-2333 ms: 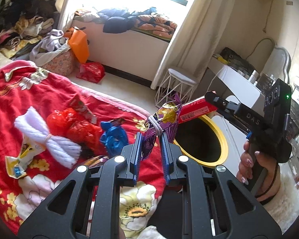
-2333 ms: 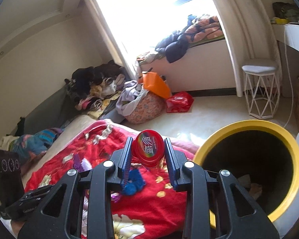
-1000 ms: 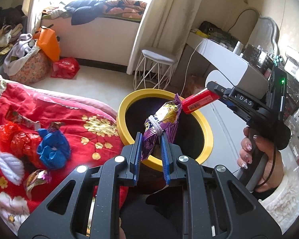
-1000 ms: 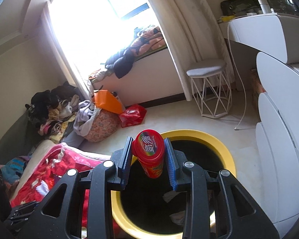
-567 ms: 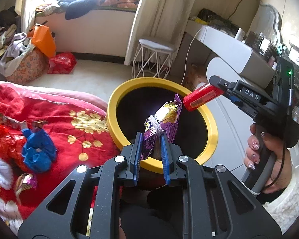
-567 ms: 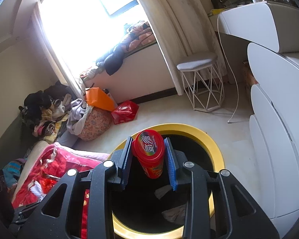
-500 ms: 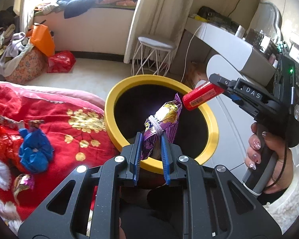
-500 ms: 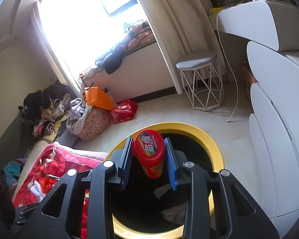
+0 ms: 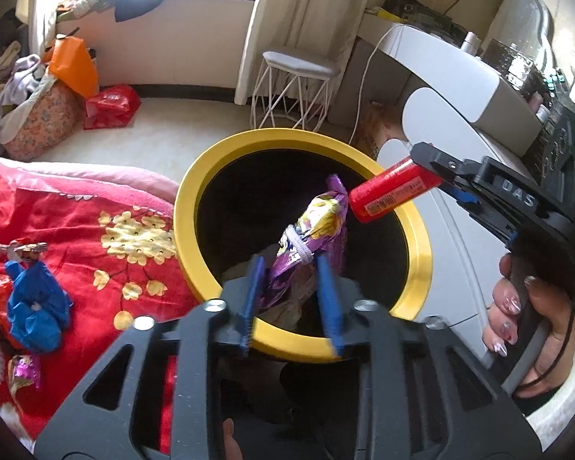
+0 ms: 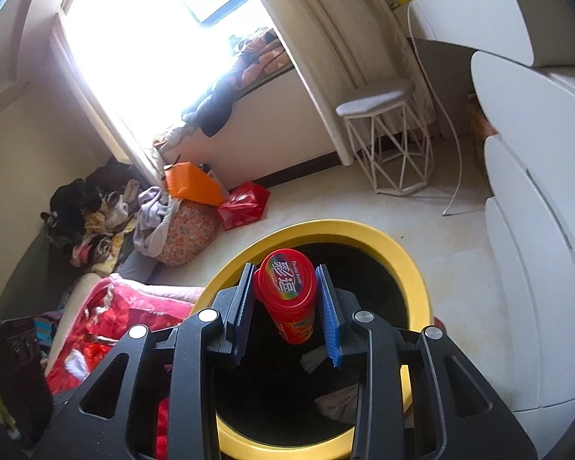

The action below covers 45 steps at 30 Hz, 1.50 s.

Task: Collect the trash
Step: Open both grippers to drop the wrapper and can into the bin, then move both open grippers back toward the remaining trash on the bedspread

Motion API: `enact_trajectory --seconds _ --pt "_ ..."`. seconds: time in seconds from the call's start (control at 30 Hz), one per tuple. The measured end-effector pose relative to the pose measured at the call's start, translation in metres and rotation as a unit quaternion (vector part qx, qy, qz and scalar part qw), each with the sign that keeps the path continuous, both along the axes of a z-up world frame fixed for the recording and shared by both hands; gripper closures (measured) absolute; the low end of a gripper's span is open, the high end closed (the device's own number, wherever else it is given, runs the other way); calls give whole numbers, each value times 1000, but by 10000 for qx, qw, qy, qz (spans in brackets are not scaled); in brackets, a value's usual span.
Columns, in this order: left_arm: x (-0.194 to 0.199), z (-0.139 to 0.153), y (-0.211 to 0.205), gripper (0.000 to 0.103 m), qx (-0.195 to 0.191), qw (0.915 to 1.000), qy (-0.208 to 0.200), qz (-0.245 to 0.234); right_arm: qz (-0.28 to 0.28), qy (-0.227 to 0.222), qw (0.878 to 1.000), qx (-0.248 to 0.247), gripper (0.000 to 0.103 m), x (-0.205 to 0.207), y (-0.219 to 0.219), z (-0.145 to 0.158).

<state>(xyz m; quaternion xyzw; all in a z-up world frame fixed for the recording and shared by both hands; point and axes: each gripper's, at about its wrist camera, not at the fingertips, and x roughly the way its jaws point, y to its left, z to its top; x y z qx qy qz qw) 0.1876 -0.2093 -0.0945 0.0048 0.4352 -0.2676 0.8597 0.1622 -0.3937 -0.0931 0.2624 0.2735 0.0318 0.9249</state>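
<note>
A black bin with a yellow rim [image 9: 418, 237] stands beside the bed. My left gripper [image 9: 289, 268] is over its opening; its jaws have spread and the purple snack bag [image 9: 310, 237] sits loosely between them. My right gripper [image 10: 285, 280] is shut on a red tube-shaped can [image 10: 287, 299], held over the bin's yellow rim [image 10: 414, 268]. The can [image 9: 395, 193] and right gripper also show in the left wrist view, above the bin's far right edge. Crumpled paper [image 10: 337, 402] lies inside the bin.
A red flowered blanket [image 9: 76, 230] on the left holds a blue wrapper [image 9: 34, 310] and a small purple wrapper [image 9: 25, 372]. A white wire stool [image 9: 291, 88], white furniture [image 10: 536, 230] at right, an orange bag [image 10: 191, 184] and clothes piles stand around.
Both grippers moved from over the bed to above the bin. The left jaws have just widened, loosening the purple snack bag. The right gripper still holds the can.
</note>
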Motion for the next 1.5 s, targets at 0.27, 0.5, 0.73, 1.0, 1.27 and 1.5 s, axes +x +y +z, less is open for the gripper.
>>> enact_trajectory --seconds 0.27,0.5,0.73,1.0,1.27,1.5 --pt "-8 10 25 18 -200 9987 -173 438 21 61 9999 -149 53 0 7 2" --pt "-25 27 55 11 -352 9946 -512 829 82 5 9973 -730 48 -4 31 12" --pt "-40 48 80 11 -311 9883 -943 1159 251 -228 9950 -938 38 -12 54 26" --pt "-51 59 106 11 -362 9817 -1169 1461 541 -424 9924 -1025 34 -17 80 39" --pt "-58 66 132 11 -365 9735 -1356 1805 818 -525 9891 -1110 32 -21 104 46" --pt "-59 71 154 11 -383 9673 -1453 2045 1051 -648 9853 -1178 30 -24 122 50"
